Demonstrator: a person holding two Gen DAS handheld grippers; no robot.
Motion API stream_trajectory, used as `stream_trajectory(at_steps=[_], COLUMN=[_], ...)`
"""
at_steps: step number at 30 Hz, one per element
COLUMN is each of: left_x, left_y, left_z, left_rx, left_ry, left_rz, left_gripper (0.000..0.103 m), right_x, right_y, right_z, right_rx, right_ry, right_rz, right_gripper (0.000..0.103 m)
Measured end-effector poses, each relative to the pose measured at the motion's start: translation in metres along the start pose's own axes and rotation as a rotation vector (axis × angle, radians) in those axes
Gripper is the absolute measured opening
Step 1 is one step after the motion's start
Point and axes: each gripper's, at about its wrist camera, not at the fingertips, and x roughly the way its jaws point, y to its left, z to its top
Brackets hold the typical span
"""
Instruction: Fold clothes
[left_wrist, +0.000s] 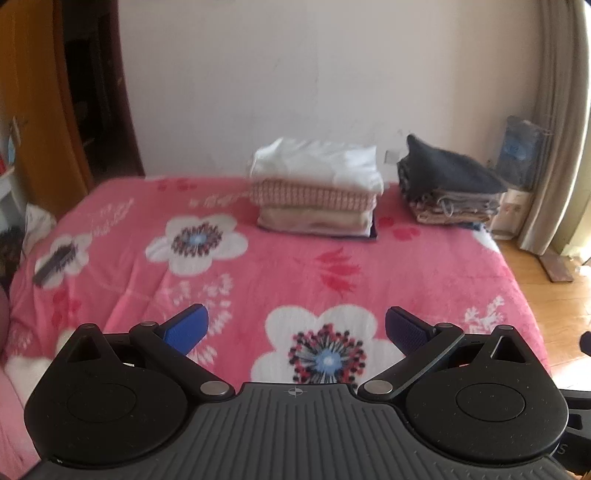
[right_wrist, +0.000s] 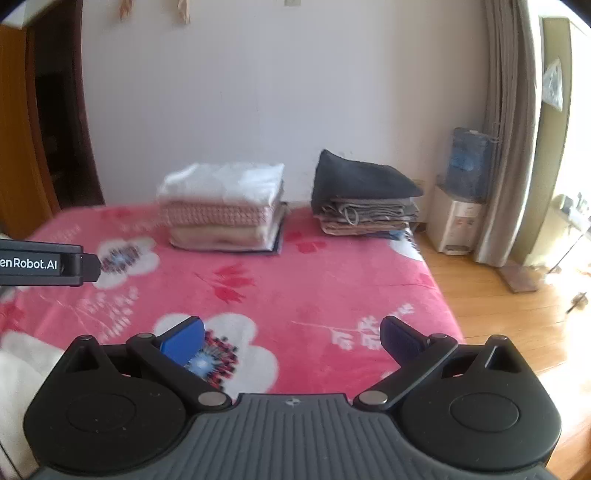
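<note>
Clothes stacks (left_wrist: 316, 188) blurred, edges smeared

Both wrist views look forward and downward across the pink flower-patterned bed blanket (left_wrist: 295, 266) toward the white wall. Both show the light folded clothes stack (left_wrist: 316, 188) mid-frame and the dark folded stack (right_wrist: 364, 194) beside it; the right view sits further right.

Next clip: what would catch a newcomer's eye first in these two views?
The pink floral blanket fills the bed. At its far edge by the wall stand two folded stacks: a light stack topped in white, and to its right a dark stack topped in black. Both grippers, left and right, hang open and empty above the near blanket.
</note>
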Motion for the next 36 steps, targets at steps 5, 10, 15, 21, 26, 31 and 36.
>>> stream_trajectory(at_steps=[5,10,15,21,26,31,36], left_x=[0.006,0.010,0.014,0.014,0.013,0.015,0.016], left_y=[0.001,0.000,-0.001,-0.002,-0.001,-0.002,-0.002], left_z=[-0.007,-0.010,-0.009,-0.007,-0.007,-0.006,-0.006], left_rx=[0.022,0.024,0.015,0.004,-0.006,-0.003,-0.003], left_ry=[0.008,0.012,0.033,0.025,0.020,0.025,0.027], left_rz=[0.042,0.053,0.067,0.085,0.092,0.093,0.092], left_gripper=[0.103,0.103,0.103,0.103,0.103,0.103,0.103], right_x=[0.010,0.016,0.022,0.028,0.032,0.033,0.033], right_y=[0.004,0.006,0.006,0.008,0.008,0.008,0.009], right_z=[-0.001,0.001,0.005,0.010,0.008,0.008,0.009], right_rx=[-0.007,-0.006,0.006,-0.002,-0.002,-0.006,-0.014], right_ry=[0.057,0.073,0.075,0.076,0.091,0.094,0.089], right_rz=[-0.039,-0.054,-0.051,-0.052,-0.041,-0.041,-0.044], right_gripper=[0.103,0.103,0.103,0.103,0.103,0.103,0.103])
